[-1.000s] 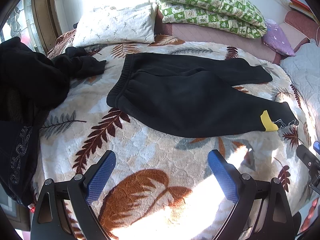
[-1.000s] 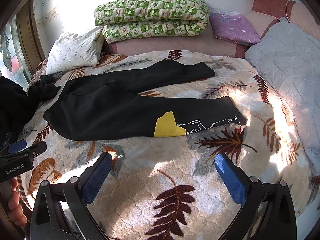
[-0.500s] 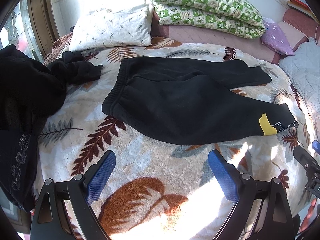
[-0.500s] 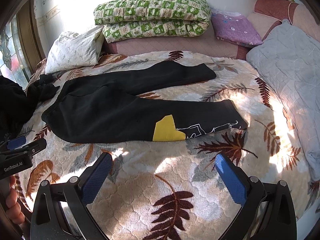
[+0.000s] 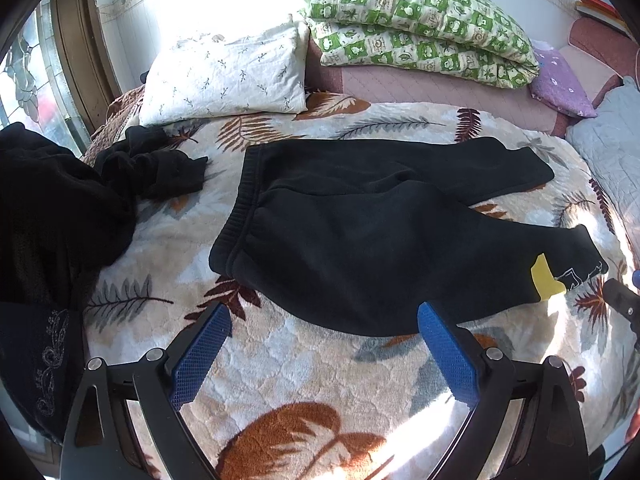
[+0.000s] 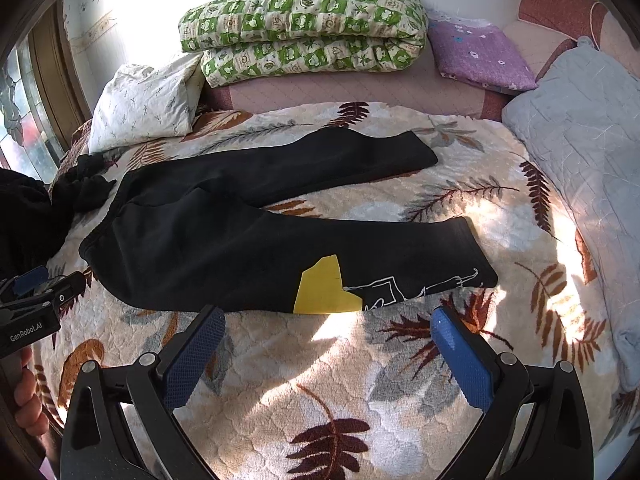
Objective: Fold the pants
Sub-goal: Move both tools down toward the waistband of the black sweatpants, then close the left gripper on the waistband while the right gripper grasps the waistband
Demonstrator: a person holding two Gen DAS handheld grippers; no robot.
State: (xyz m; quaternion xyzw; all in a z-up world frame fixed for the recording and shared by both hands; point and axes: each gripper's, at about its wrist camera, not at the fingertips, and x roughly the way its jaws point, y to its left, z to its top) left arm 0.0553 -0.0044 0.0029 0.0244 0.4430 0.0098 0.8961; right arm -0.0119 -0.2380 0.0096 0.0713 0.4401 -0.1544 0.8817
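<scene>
Black pants (image 5: pixel 360 232) lie flat on the leaf-print bedspread (image 5: pixel 304 376), waistband to the left, both legs running right and spread apart. The near leg has a yellow patch (image 6: pixel 324 288) and white line art near its cuff. My left gripper (image 5: pixel 322 316) is open and empty, just in front of the near edge of the seat. My right gripper (image 6: pixel 326 316) is open and empty, just in front of the near leg at the yellow patch. The pants also show in the right wrist view (image 6: pixel 224 240).
A heap of other black clothes (image 5: pixel 52 216) lies left of the waistband. A white pillow (image 5: pixel 224 80), a green checked quilt (image 5: pixel 416 28), a purple pillow (image 6: pixel 480 56) and a grey quilt (image 6: pixel 580 140) border the bed's far and right sides.
Both grippers have moved forward toward the pants; the near edge of the pants now lies right at the fingertips. Both stay open.
</scene>
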